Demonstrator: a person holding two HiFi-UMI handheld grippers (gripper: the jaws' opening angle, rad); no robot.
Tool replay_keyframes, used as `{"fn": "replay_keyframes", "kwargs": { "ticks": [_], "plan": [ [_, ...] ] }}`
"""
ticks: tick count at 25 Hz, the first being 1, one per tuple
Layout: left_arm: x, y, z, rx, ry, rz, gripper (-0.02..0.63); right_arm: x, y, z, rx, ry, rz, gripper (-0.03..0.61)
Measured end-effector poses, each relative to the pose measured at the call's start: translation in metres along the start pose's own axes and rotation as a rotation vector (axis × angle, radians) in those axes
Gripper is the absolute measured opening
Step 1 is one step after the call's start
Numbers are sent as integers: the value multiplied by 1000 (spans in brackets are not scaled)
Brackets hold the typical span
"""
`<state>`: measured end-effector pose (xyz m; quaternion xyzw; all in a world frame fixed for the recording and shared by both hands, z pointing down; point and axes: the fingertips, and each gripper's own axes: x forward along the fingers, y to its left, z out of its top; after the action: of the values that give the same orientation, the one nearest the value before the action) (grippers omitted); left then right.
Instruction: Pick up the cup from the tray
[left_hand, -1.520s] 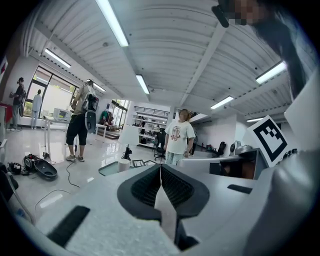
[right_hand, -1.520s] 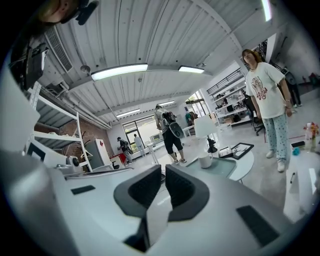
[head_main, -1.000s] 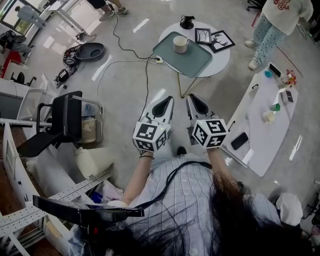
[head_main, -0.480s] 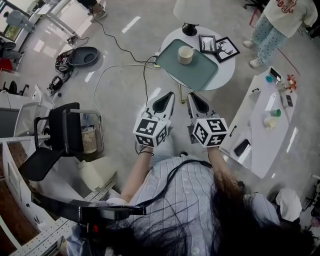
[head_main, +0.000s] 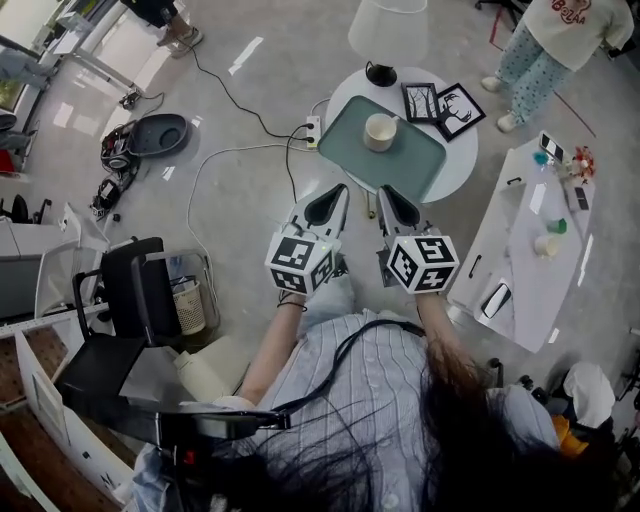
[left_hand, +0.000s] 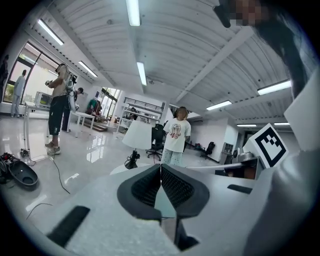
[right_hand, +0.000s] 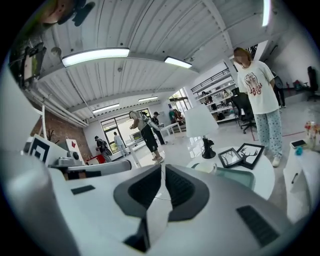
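Note:
A cream cup (head_main: 381, 131) stands on a green tray (head_main: 412, 167) on a small round white table (head_main: 463, 150). In the head view both grippers are held side by side in front of the person, short of the table's near edge. My left gripper (head_main: 337, 189) and my right gripper (head_main: 384, 190) are both shut with nothing between the jaws. The right gripper view shows its closed tips (right_hand: 162, 167) with the cup (right_hand: 205, 168) and tray (right_hand: 237, 176) just beyond to the right. In the left gripper view the closed tips (left_hand: 160, 167) hide most of the table.
A lamp (head_main: 388, 30) and two framed pictures (head_main: 441, 106) share the round table. A long white table (head_main: 520, 250) with phones and small items stands at right. Cables (head_main: 250, 150) and a power strip (head_main: 311, 131) lie on the floor. A black chair (head_main: 140, 295) is at left. A person (head_main: 555, 40) stands beyond.
The person has walked forward with both grippers; the round table, tray and cup have come nearer to the jaw tips. Both grippers stay shut.

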<state>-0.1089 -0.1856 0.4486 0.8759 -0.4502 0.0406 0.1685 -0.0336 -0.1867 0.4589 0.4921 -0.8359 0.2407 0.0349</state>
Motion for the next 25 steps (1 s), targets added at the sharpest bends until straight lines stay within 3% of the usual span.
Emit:
{"fn": "replay_keyframes", "kwargs": {
  "ticks": [14,25],
  "plan": [
    [31,23,1,10,48,-94,14,27,-22,0,38,11,-91,43],
    [55,38,-1,-11,78,-110,14,51,-41,-4,53,46,-95,44]
  ]
}}
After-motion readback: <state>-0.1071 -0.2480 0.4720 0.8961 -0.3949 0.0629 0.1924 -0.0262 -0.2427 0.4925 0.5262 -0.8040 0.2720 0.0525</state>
